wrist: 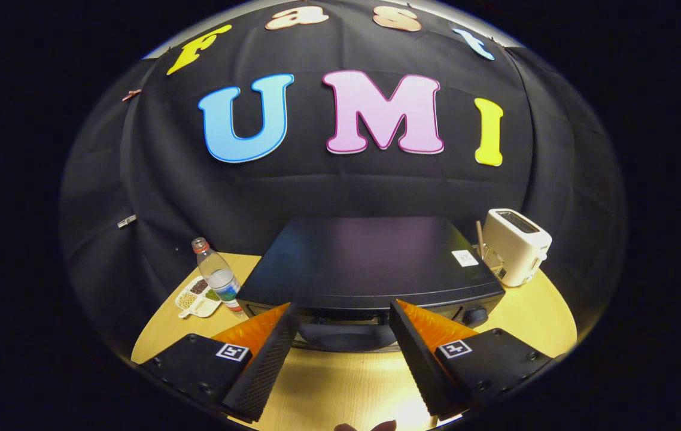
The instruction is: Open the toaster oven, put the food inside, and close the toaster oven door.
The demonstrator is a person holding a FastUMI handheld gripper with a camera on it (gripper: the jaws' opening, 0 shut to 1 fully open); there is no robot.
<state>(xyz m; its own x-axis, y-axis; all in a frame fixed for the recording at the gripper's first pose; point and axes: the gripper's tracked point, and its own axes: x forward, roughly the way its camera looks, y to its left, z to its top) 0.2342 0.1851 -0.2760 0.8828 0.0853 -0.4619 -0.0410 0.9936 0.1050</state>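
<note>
A black toaster oven [370, 260] stands on the round wooden table [340, 383], seen from above and in front. Its door is shut, and the dark curved door handle [346, 335] runs along the top of the front, just ahead of my fingertips. My gripper [343, 314] is open, its two black-and-orange fingers spread to either side of the handle with nothing between them. They hover over the table in front of the oven, apart from it.
Left of the oven stand a clear water bottle [218, 276] and a small white divided tray [198, 297] of grains or beans. A white slot toaster [517, 245] sits at the right rear, with a thin wooden stick [479, 238] beside it.
</note>
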